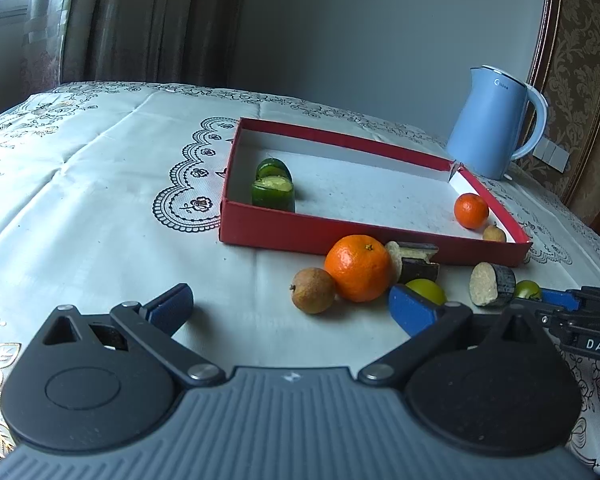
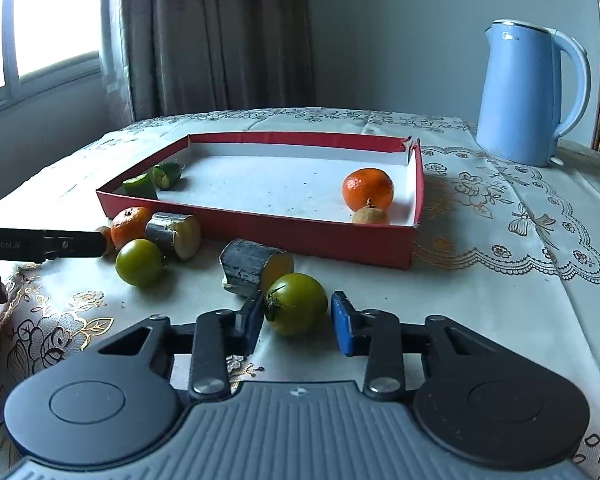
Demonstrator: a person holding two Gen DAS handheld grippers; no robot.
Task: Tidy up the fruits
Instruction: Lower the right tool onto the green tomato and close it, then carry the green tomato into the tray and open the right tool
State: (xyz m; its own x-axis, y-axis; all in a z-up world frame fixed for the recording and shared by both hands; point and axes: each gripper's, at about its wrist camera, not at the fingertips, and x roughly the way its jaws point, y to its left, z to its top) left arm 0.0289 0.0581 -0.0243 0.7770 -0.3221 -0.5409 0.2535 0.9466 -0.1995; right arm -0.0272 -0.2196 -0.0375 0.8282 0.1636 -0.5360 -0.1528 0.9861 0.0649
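Observation:
A red tray (image 1: 268, 229) (image 2: 300, 236) holds two green cucumber pieces (image 1: 273, 190) (image 2: 140, 186), a small orange (image 1: 471, 210) (image 2: 368, 189) and a brown longan (image 1: 494, 233) (image 2: 371, 215). In front of it lie a bigger orange (image 1: 358, 268) (image 2: 130, 226), a longan (image 1: 313, 290), two dark-skinned cut pieces (image 1: 493, 284) (image 2: 256, 266) and two green tomatoes (image 2: 140, 262) (image 2: 297, 303). My left gripper (image 1: 290, 306) is open and empty, just before the orange and longan. My right gripper (image 2: 298, 318) is open, its fingers on either side of the nearer green tomato.
A blue electric kettle (image 1: 494, 124) (image 2: 528, 96) stands behind the tray's right corner. The table has a white lace-patterned cloth (image 1: 100, 184). Curtains and a window are at the back left. Each gripper shows at the edge of the other's view.

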